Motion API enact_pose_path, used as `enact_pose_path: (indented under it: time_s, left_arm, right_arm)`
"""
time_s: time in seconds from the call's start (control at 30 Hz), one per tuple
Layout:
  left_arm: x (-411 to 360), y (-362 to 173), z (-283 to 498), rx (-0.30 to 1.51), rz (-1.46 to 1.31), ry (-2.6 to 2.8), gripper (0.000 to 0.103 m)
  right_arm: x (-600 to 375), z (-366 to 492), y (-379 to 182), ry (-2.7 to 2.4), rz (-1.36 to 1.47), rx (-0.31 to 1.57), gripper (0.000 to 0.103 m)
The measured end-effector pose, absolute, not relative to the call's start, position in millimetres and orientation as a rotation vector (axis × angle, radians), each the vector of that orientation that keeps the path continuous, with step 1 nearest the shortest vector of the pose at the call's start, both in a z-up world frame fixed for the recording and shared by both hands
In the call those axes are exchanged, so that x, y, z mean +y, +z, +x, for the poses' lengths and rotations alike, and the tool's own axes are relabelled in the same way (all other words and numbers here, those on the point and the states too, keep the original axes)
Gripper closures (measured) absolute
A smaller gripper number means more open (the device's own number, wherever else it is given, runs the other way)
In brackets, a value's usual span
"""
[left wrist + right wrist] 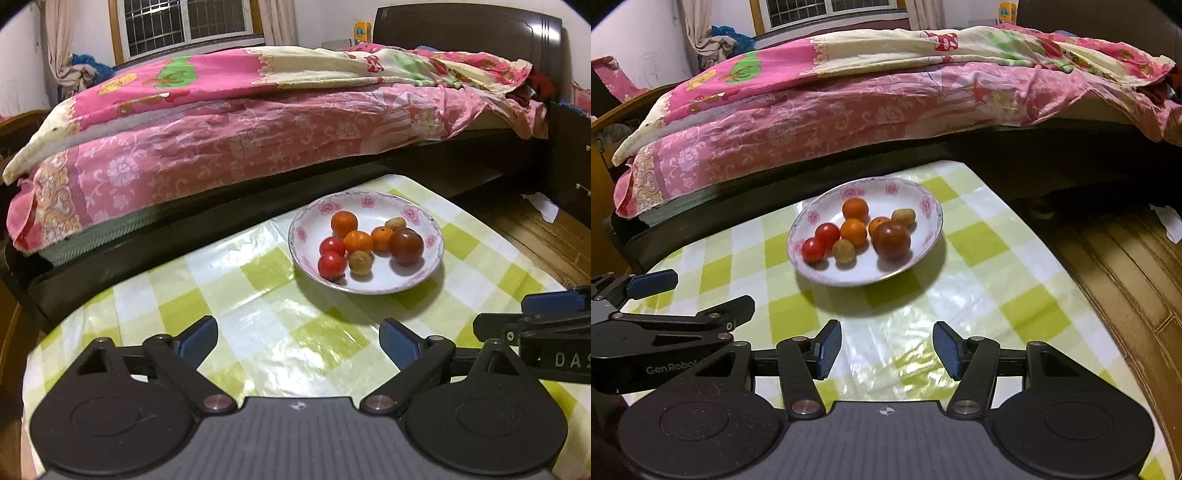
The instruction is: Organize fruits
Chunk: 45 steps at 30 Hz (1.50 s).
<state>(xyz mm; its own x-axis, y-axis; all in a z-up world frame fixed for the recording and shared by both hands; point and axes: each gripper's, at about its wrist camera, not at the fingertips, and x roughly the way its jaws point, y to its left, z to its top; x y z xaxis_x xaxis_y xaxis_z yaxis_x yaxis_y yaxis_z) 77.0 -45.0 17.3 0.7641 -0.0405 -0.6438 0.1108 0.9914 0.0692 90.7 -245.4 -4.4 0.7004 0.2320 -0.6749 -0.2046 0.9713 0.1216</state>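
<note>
8 fruits (359, 242) (mixed), floral plate (373, 286)

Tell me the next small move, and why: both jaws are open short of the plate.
Probably ease the right gripper forward toward the big dark-red tomato in the white floral plate. All the fruit sits mixed there, this gripper is open and empty, and that tomato lies nearly straight ahead at the pile's near edge.

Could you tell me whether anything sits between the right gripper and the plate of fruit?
Nothing visible does. Only bare checkered tablecloth lies between the open right gripper and the plate. The left gripper sits off to the side, clear of that path.
</note>
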Motion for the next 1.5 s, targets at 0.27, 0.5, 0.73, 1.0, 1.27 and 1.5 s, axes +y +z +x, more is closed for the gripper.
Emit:
enact_pose_path:
  time_s: [0.27, 0.5, 0.73, 1.0, 1.27, 1.5]
  left_arm:
    - [-42.9, 16.3, 53.3, 0.724, 0.084, -0.086, 0.0]
    - [-45.0, 16.9, 33.2, 0.734, 0.085, -0.095, 0.0]
    - [-47.8, 16.1, 15.9, 0.745, 0.096, -0.099, 0.0]
    - [-49.9, 15.7, -0.8, 0.751, 0.112, -0.098, 0.0]
    - [-51.4, 10.6, -17.1, 0.771, 0.132, -0.09, 0.0]
    - [-53.9, 10.3, -24.3, 0.773, 0.145, -0.08, 0.001]
  right_arm:
    - [-247.6, 62.4, -4.7, 0.235, 0.066, 0.768, 0.05]
    - [-246.7, 42.4, -10.3, 0.228, 0.065, 0.795, 0.049]
    - [-248.8, 26.6, -11.0, 0.225, 0.079, 0.799, 0.049]
    - [-248.7, 10.9, -14.0, 0.226, 0.081, 0.816, 0.048]
    - [-248.8, -3.3, -18.1, 0.223, 0.088, 0.844, 0.048]
    - [-249.9, -11.2, -20.5, 0.224, 0.088, 0.857, 0.048]
